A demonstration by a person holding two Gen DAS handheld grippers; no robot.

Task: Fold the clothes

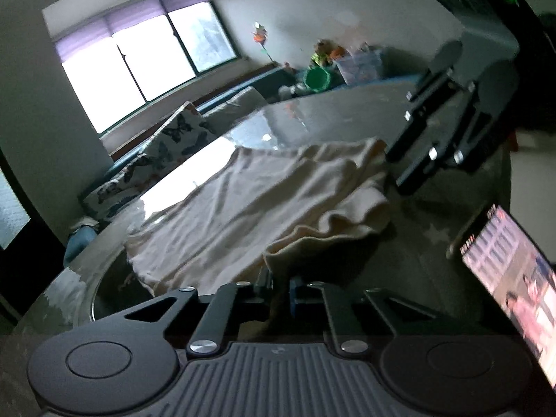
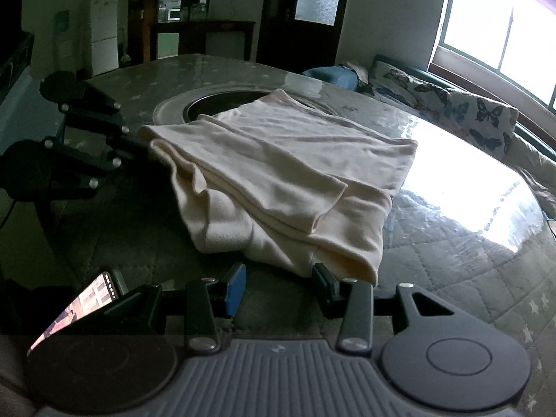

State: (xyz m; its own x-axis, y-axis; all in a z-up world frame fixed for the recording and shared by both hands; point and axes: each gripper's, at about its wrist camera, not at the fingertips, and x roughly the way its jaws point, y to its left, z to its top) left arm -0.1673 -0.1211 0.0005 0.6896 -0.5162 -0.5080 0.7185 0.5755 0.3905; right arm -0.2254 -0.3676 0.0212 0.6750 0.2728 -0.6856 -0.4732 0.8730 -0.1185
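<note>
- My left gripper (image 1: 278,295) is clenched on a near corner of the cream garment (image 1: 243,205); in the left wrist view the cloth rises in a small peak right at my fingertips, at 6 o'clock.
- My right gripper (image 2: 278,286) is released, its jaws standing apart with only a bit of the garment's near hem hanging between them, at 6 o'clock in the right wrist view. The pads are not pressing on it.
- A phone (image 2: 74,307) with a lit screen leans just beside my right gripper, at about 8 o'clock.
- The garment lies in the middle of the tabletop (image 2: 469,260), already folded over itself, with a loose flap on top and thick rolled edges nearest me.
- It looks soft, light and limp, probably a knit. I judge it will sag and drag unless held at two corners, so the near hem's other corner is where my right gripper should bite.
- The tabletop's clear cover is glossy, so the cloth may slide.
- At 11 o'clock the garment's far edge overlaps a round dark inset (image 2: 222,102).
</note>
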